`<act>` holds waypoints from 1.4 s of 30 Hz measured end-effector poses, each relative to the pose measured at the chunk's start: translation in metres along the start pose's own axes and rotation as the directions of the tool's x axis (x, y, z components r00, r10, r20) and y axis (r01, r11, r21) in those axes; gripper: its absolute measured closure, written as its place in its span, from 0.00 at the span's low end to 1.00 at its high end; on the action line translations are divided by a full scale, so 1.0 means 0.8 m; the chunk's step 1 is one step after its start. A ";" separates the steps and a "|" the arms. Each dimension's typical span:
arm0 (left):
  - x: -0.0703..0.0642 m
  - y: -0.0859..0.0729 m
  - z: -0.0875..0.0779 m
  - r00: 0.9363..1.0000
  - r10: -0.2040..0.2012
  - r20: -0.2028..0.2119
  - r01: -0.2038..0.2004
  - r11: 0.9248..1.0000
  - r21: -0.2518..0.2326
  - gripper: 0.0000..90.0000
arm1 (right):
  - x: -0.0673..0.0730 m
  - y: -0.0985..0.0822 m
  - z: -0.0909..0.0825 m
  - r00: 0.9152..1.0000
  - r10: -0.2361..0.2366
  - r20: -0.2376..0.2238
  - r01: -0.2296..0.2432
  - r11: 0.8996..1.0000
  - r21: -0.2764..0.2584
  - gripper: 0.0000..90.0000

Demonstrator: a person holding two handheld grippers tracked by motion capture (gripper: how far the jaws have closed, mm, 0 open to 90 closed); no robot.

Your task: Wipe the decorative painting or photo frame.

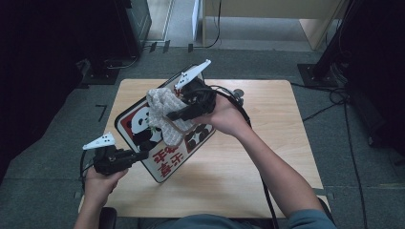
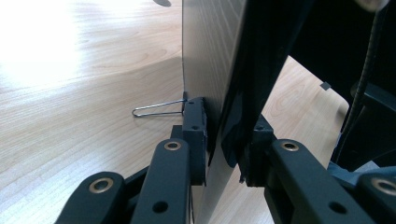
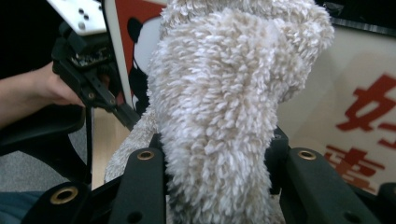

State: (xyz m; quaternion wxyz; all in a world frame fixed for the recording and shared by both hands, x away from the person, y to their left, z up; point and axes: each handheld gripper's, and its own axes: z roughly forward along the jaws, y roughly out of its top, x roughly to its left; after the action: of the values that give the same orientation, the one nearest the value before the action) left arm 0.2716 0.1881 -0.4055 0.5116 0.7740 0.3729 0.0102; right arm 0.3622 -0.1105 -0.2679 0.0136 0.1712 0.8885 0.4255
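The high view looks forward and down from above the person's side, taking in the whole surface (image 1: 229, 176) and both forearms from some way off. The left gripper view sits very near, facing along the jaws of the left hand-held gripper (image 2: 223, 140) at the edge of the panda board (image 2: 210, 56) between them. The right gripper view looks along the jaws of the right hand-held gripper (image 3: 215, 163), close against the fluffy cloth (image 3: 229, 93). It shares the board (image 3: 364, 93) and left hand-held gripper (image 3: 88, 74) with the high view.
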 end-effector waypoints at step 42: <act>-0.003 -0.002 0.001 1.000 -0.004 -0.021 0.003 1.000 -0.009 0.86 | -0.004 -0.057 0.054 1.000 0.011 -0.019 -0.010 0.999 0.044 0.70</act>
State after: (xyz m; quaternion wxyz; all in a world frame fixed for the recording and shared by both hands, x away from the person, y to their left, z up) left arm 0.2695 0.1868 -0.4061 0.5113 0.7708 0.3796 0.0192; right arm 0.3594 -0.1058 -0.3304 -0.0009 0.1723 0.8968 0.4075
